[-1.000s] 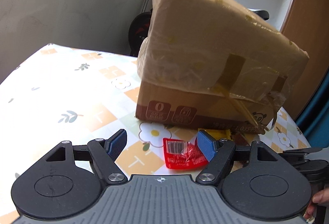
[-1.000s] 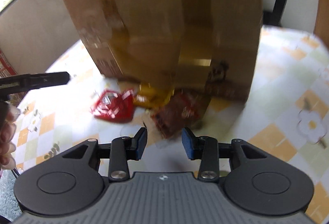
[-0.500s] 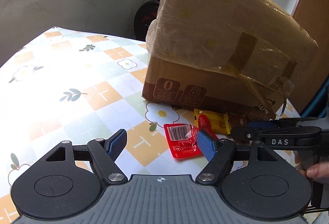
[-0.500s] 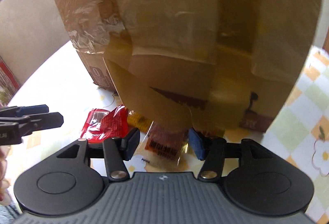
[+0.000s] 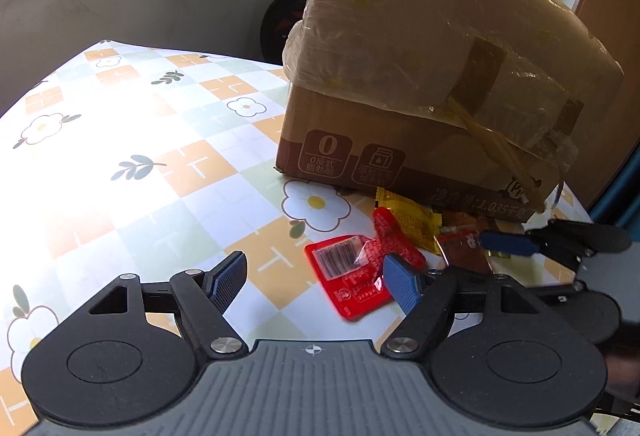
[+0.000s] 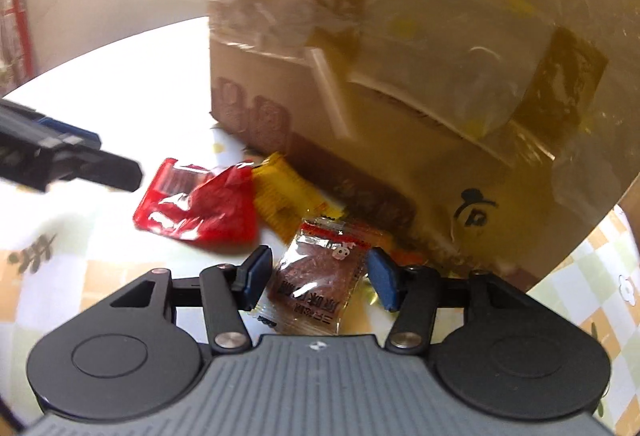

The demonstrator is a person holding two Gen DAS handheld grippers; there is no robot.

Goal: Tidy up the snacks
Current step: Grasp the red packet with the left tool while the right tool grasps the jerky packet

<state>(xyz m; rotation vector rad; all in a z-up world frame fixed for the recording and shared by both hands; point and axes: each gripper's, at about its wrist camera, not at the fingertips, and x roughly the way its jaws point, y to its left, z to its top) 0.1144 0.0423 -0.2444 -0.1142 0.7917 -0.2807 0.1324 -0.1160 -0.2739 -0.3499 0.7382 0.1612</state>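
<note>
Right tongs point(image 6: 316, 278) have closed in, gaping astride brown packet point(image 6: 316, 276); left tongs point(image 5: 316, 278) released; taped box point(image 5: 432, 76) sealed

Brown box point(image 5: 420, 84) under yellowed tape; red packet point(image 5: 352, 276), yellow packet point(image 5: 412, 224), clear reddish-brown packet point(image 6: 316, 276); white cloth point(image 5: 160, 164) checked orange and green, daisies, leaves; blue pads point(image 5: 230, 278) on black grippers

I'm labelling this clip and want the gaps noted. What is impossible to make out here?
- Cardboard box: both views cut off its top, contents unseen.
- Yellow packet: partly under the red packet and box edge.
- Brown snack packet: print blurred in the right wrist view; in the left wrist view, mostly hidden behind the right hand-held gripper.
</note>
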